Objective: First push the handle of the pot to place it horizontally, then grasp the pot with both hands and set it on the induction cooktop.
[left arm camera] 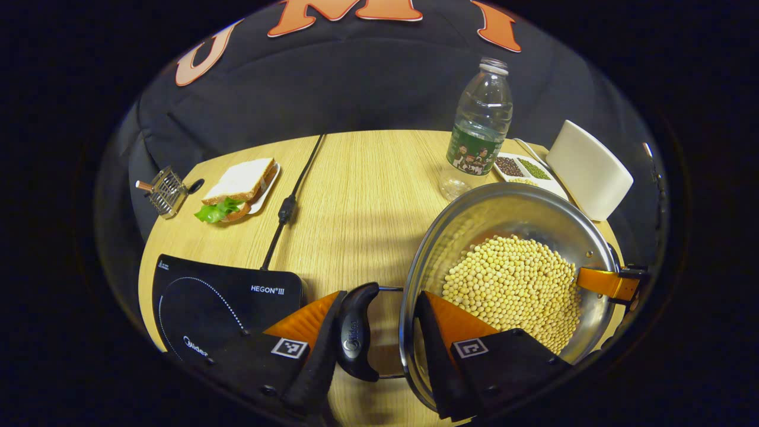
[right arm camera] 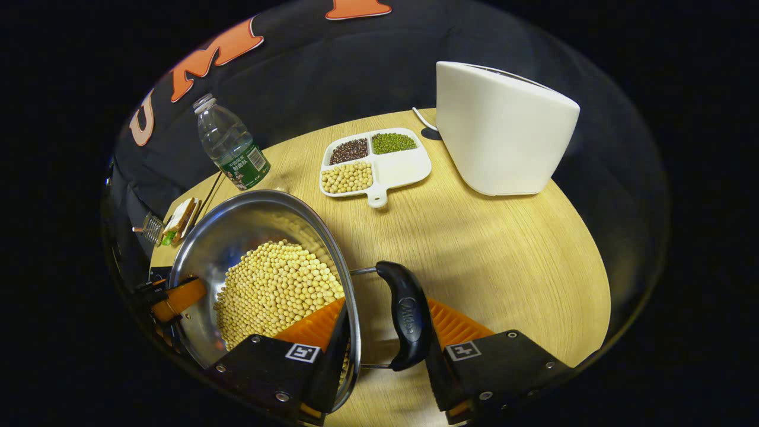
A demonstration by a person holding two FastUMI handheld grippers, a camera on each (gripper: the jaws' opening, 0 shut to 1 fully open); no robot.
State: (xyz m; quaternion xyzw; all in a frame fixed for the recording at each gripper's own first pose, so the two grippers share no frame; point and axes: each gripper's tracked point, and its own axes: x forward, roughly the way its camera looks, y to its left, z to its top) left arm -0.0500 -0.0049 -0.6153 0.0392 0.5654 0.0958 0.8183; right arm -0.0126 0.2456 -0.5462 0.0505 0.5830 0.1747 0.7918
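A steel pot (left arm camera: 474,201) full of pale soybeans (left arm camera: 516,284) is over the wooden table, just right of the black induction cooktop (left arm camera: 219,308). My left gripper (left arm camera: 382,296) straddles the pot's near black handle (left arm camera: 356,332). One finger is outside the handle, the other inside the rim, and both press in. In the right gripper view, my right gripper (right arm camera: 385,305) clamps the opposite handle (right arm camera: 409,314) and the rim of the pot (right arm camera: 249,219) the same way. Each view shows the other gripper's finger at the pot's far rim (left arm camera: 611,283) (right arm camera: 175,299).
A water bottle (left arm camera: 480,130) stands behind the pot. A divided dish of beans (right arm camera: 373,160) and a white appliance (right arm camera: 501,130) sit at the back right. A sandwich on a plate (left arm camera: 240,187), a small wire rack (left arm camera: 166,191) and the cooktop's cable (left arm camera: 293,196) lie at the back left.
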